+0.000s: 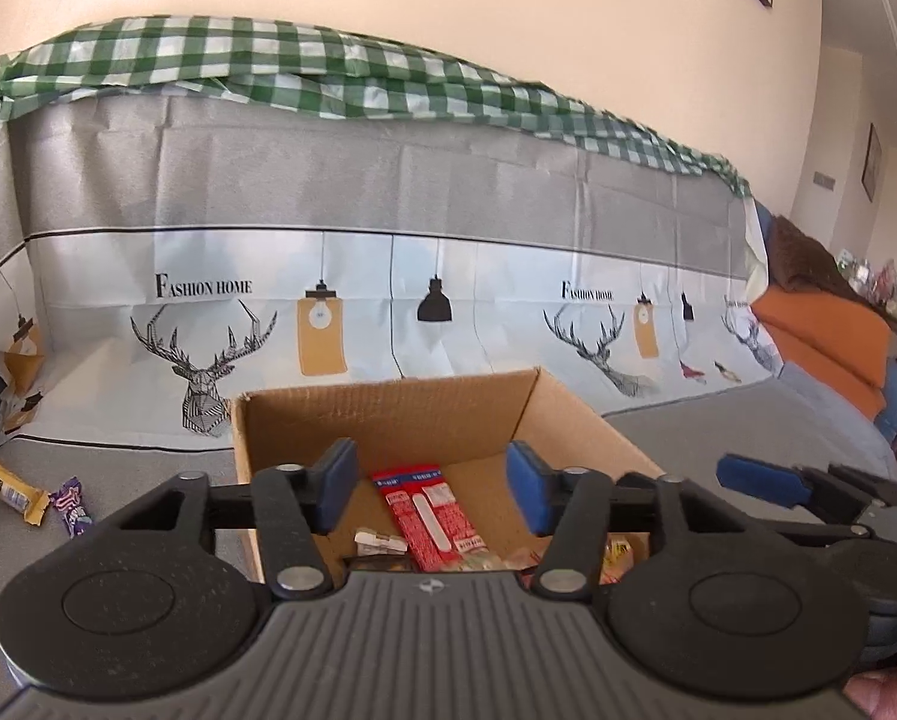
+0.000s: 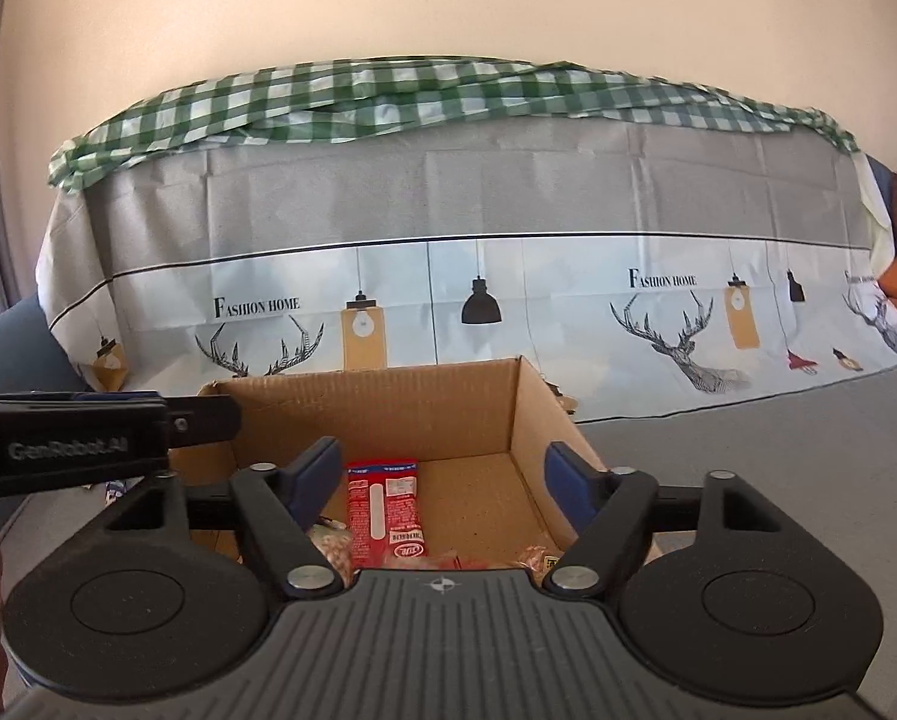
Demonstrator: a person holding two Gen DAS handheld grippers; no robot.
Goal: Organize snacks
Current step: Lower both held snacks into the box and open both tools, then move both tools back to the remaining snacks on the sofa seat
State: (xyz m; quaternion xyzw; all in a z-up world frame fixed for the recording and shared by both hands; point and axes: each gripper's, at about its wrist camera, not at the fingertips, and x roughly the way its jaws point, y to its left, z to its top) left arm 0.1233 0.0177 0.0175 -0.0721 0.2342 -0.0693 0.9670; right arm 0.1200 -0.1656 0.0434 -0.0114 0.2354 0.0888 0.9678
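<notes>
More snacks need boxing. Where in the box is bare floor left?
The box floor is bare between the red pack and the right wall, back to the far wall. The near edge is crowded with small packets.

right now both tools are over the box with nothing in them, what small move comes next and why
Probably swing the left tool left toward the yellow snack bar and purple candy lying outside the cardboard box. Both tools are open and empty above the box, which already holds the red packet. Those two loose snacks sit on the left tool's side; the right tool is farther away.
</notes>
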